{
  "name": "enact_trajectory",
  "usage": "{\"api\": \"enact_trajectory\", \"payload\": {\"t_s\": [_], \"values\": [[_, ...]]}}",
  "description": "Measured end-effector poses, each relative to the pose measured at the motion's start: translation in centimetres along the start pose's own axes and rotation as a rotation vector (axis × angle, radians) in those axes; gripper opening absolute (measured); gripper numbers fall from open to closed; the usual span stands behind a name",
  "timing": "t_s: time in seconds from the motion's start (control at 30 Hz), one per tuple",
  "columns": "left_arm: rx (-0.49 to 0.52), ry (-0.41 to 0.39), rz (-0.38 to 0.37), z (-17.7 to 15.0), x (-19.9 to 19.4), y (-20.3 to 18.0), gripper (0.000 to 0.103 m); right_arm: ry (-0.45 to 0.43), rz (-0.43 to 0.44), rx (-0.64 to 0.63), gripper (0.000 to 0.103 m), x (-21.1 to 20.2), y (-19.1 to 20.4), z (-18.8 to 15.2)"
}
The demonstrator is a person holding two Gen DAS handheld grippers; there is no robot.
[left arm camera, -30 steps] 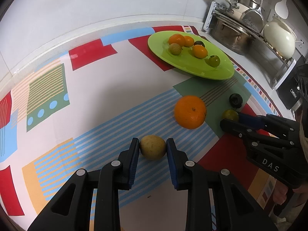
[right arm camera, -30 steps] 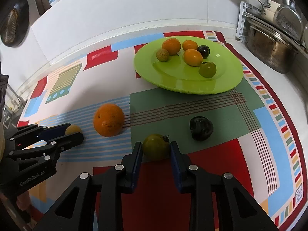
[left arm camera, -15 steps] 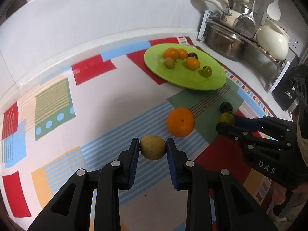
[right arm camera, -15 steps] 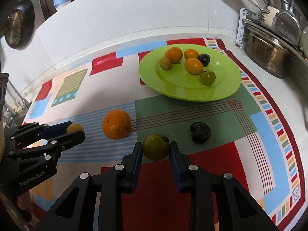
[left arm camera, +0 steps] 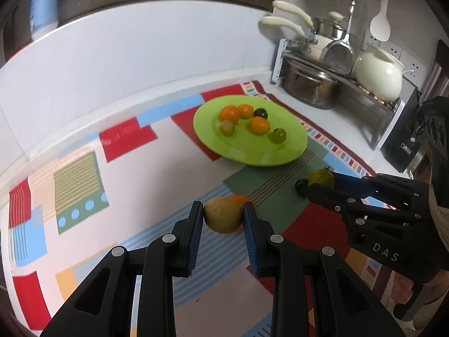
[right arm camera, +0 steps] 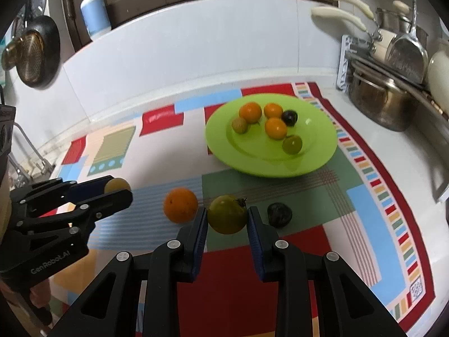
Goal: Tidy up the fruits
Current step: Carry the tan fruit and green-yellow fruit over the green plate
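Both hand-held grippers higher off the mat, left (left arm camera: pixel 223 219) pinching brown fruit (left arm camera: pixel 222 215), right (right arm camera: pixel 227 219) green tomato (right arm camera: pixel 227 214).

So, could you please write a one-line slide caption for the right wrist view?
Right gripper clamps a green tomato above the patterned mat, facing the green plate of fruit.

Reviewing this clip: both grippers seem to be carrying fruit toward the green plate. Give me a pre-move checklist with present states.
1. Left gripper clamped on the tan fruit: ok.
2. Right gripper clamped on the green tomato: ok.
3. Both fruits clear of the patterned mat: cannot tell from the pictures.
4. Free space on the green plate, near side bare: ok.
5. Grippers apart from each other: ok.
6. Large orange and dark fruit left on the mat: not ok, still to be collected.
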State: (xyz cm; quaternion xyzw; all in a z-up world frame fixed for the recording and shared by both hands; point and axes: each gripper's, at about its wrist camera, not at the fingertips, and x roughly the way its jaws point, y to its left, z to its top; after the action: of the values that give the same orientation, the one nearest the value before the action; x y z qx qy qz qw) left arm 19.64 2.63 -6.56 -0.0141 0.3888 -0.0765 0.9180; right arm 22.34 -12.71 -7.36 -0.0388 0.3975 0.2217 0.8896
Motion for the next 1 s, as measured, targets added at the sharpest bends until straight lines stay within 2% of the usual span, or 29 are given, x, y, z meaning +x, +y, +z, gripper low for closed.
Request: {"api": "enact_trajectory", "payload": {"t_s": [0.43, 1.0], "values": [[0.059, -0.074, -0.035, 4.0, -0.4, -2.1, 0.029, -0.09, -0.013, 0.013, 0.03, -2.4, -1.1, 2.5], [0.1, -0.089, -0.057, 8.8, 2.0, -3.6, 0.029, -0.147, -0.066, 0.018, 0.03, -2.3, -3.7, 6.7]]}}
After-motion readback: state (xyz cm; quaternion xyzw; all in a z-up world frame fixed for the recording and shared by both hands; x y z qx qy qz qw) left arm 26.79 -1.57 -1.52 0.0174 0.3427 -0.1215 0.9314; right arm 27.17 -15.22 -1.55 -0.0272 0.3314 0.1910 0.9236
